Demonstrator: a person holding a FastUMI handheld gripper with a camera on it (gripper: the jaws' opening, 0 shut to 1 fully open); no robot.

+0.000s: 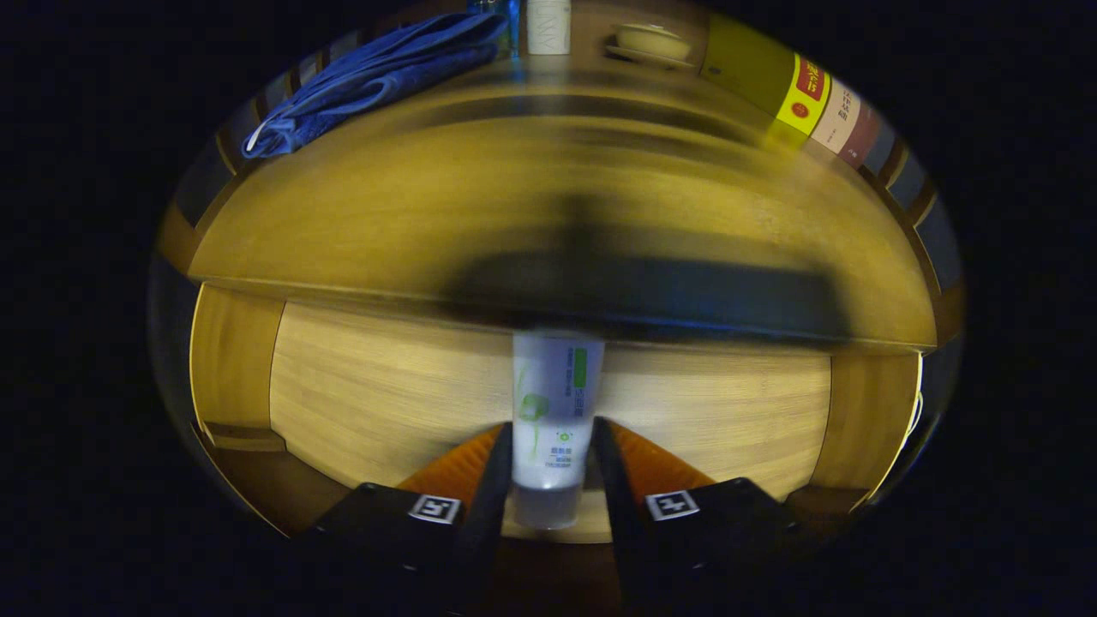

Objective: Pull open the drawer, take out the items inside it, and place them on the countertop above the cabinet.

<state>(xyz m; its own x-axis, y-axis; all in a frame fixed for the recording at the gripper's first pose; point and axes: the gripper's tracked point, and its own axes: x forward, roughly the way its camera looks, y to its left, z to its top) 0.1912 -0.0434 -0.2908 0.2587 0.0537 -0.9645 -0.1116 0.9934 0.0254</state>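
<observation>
Drawer [386,403] lies open below the desk [386,214], its pale wooden floor spread out under the tool, with a side wall showing at each end. On the far left of the desk top, a blue towel [377,73] lies crumpled near the back edge, well apart from everything in the drawer. Just right of the towel, at the back of the desk, stands a pale bottle [548,26], only its lower part in sight. Below it, in the middle, the tool [553,467] is clamped on a white tube [553,411] with green markings: one finger presses on each side of it. The tube stands up between the fingers, its cap end down towards the tool's body and its flat upper end reaching up to the desk's front edge. A broad dark shadow lies across the desk top just above the tube; the wood there is blurred. Right of the bottle, a small cream bowl [653,41] sits on a saucer at the back of the desk. Farther right, a yellow box [771,81] with red and white panels lies along the back right edge. Nothing lies between the tube and the open middle of the desk top.
</observation>
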